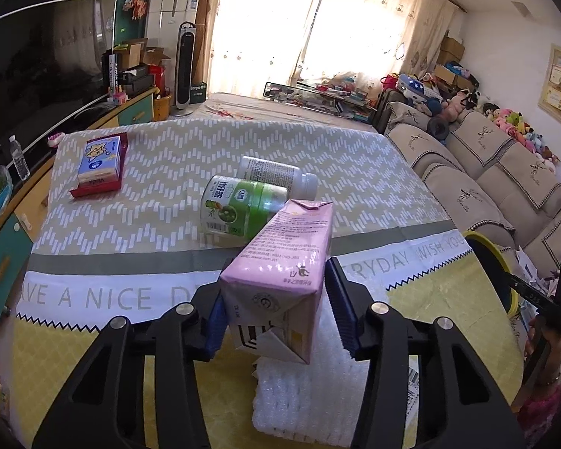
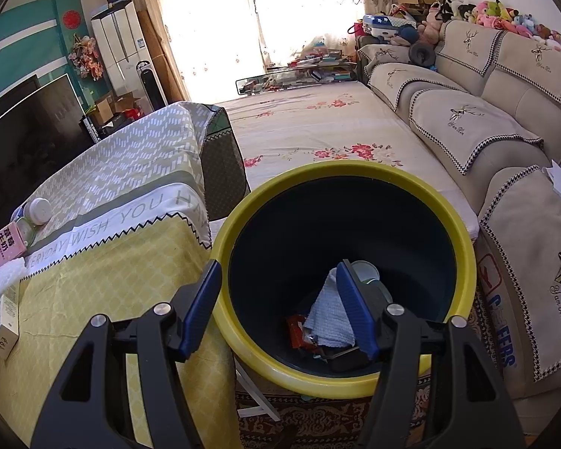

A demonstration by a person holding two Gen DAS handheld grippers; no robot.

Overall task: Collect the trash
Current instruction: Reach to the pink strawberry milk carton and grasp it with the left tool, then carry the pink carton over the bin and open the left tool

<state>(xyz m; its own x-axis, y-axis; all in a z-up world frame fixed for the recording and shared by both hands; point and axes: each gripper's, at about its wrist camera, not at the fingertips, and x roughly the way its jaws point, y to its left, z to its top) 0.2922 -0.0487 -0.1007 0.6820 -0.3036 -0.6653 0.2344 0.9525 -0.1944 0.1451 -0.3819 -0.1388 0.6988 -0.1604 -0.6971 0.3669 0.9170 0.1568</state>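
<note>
A pink milk carton point(image 1: 280, 262) lies tilted on a white foam sheet point(image 1: 299, 393) at the near end of the table. My left gripper point(image 1: 276, 277) is shut on it, with a blue pad against each side. Behind it lie a green can point(image 1: 239, 205) and a white bottle point(image 1: 276, 176). My right gripper point(image 2: 278, 263) hangs open and empty over the yellow-rimmed bin point(image 2: 355, 166). The bin holds a blue cloth point(image 2: 329, 318), a red wrapper point(image 2: 297, 331) and a can point(image 2: 364, 271). The right wrist view shows the carton point(image 2: 0, 250) at the far left.
A blue tissue box in a red tray point(image 1: 99, 162) sits at the table's far left. A small yellow box point(image 2: 5, 321) lies by the foam point(image 2: 0, 280). The bin point(image 1: 486, 262) stands off the table's right edge. A sofa point(image 2: 505, 119) and a mattress point(image 2: 336, 127) lie beyond.
</note>
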